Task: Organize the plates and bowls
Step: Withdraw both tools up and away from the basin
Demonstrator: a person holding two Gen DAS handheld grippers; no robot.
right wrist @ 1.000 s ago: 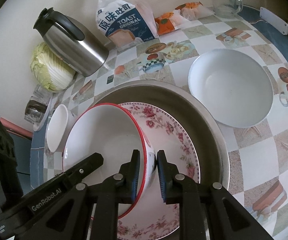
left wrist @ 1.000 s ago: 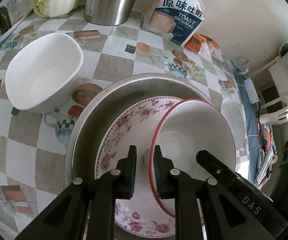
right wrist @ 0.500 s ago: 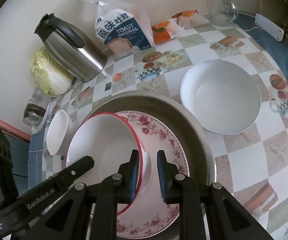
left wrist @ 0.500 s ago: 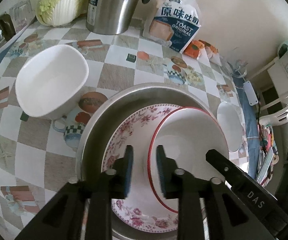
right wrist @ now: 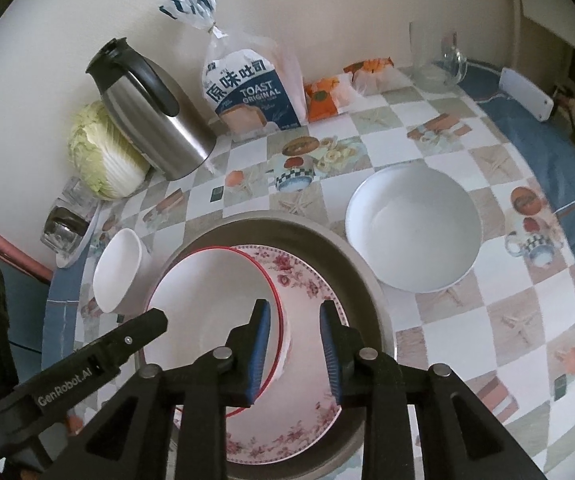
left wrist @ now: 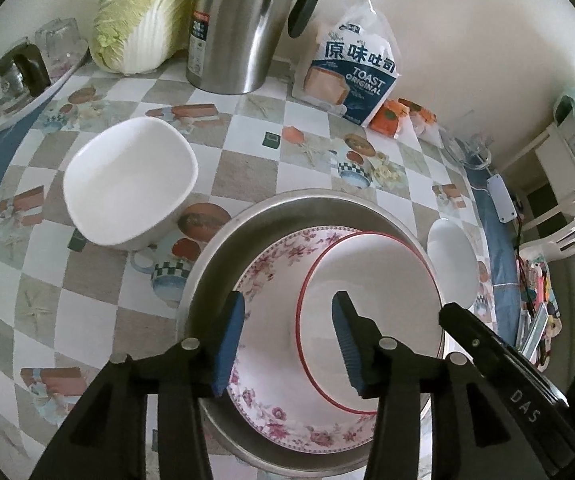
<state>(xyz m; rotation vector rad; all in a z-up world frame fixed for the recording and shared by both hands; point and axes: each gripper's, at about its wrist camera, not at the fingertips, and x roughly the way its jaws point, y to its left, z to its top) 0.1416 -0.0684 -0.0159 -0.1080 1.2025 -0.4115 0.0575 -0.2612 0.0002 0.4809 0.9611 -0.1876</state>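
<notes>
**Stack of 3, released; 2 white bowls outstanding**

Item 1: red-rimmed bowl (left wrist: 371, 320), seated off-centre in the floral plate (left wrist: 271, 360), itself nested in the steel basin (left wrist: 215, 264), largest at the bottom so the pile sits stable. Left gripper (left wrist: 287, 344) and right gripper (right wrist: 293, 354) have just been opening; both stand apart, gripping nothing, the bowl's rim between the pads untouched. Items 2–3: squarish white bowl (left wrist: 127, 184) and round white bowl (right wrist: 413, 232) on the checked tablecloth (left wrist: 99, 280), flanking the basin, likely next in.

Left hand-held gripper (left wrist: 287, 344) jaws just opening, gripping nothing, right hand-held gripper (right wrist: 293, 344) likewise, both angled downward
</notes>
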